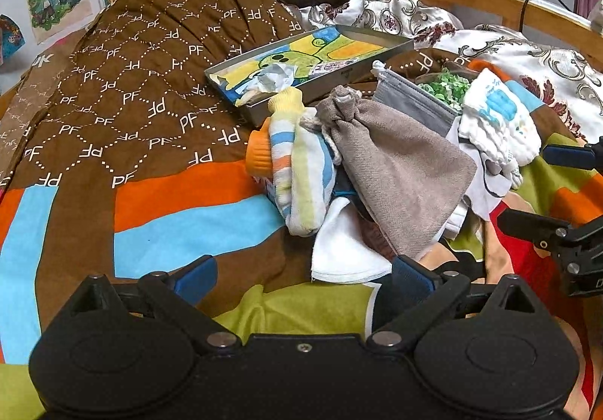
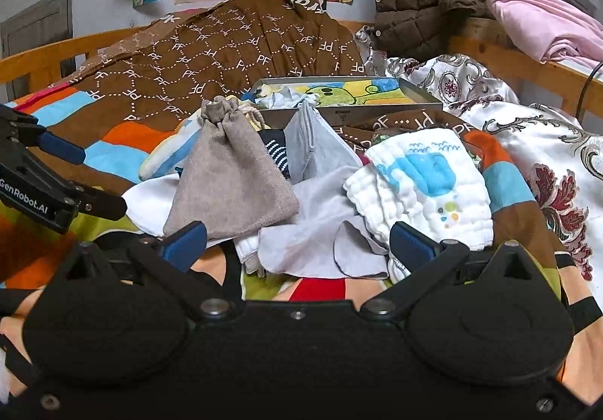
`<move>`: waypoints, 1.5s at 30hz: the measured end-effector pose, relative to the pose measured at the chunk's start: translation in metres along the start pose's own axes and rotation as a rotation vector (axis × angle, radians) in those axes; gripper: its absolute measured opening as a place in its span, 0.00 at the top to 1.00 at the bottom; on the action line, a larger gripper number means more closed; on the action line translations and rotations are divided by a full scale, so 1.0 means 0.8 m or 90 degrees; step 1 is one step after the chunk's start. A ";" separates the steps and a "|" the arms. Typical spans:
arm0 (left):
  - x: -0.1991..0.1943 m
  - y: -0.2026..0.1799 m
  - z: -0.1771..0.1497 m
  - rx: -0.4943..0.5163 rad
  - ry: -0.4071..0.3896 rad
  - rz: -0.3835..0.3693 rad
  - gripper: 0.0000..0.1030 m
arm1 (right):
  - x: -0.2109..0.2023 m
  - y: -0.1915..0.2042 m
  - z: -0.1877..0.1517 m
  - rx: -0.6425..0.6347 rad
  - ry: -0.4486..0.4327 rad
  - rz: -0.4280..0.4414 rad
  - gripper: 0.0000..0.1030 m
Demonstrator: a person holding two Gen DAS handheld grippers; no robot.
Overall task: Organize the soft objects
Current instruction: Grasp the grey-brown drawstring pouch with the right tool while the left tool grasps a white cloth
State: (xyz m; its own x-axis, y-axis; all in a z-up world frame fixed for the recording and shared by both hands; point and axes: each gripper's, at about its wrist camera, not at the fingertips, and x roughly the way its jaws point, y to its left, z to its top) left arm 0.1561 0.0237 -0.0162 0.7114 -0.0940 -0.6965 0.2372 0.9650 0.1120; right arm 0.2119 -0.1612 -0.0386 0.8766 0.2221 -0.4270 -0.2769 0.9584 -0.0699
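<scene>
Both tools hang released and empty over the bed: left tool (image 1: 303,275), right tool (image 2: 297,237). The soft pile lies just before the metal tray (image 2: 377,107), drawstring pouch (image 2: 233,175) topmost, muslin cloth (image 2: 426,179) beside it, probably awaiting sorting.

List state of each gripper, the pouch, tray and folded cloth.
left gripper: open, empty
right gripper: open, empty
taupe drawstring pouch: cinched shut, lying on the pile
metal tray: open-topped, crumpled wrapper inside
white muslin cloth: folded, on the pile
</scene>
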 end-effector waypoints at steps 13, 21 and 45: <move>0.016 0.006 0.016 0.030 0.026 -0.038 0.17 | 0.027 0.017 0.007 -0.057 -0.032 0.022 0.02; 0.039 0.017 0.027 -0.012 0.071 -0.064 0.37 | 0.059 0.012 0.015 -0.042 -0.031 0.024 0.18; 0.036 -0.005 0.030 -0.004 0.110 -0.106 0.98 | 0.076 0.026 0.015 -0.057 -0.009 0.076 0.92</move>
State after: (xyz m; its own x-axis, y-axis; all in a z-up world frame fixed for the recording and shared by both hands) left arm 0.1916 0.0114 -0.0200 0.5384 -0.2097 -0.8162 0.3376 0.9411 -0.0191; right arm 0.2639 -0.1258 -0.0553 0.8405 0.3371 -0.4243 -0.4134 0.9050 -0.1000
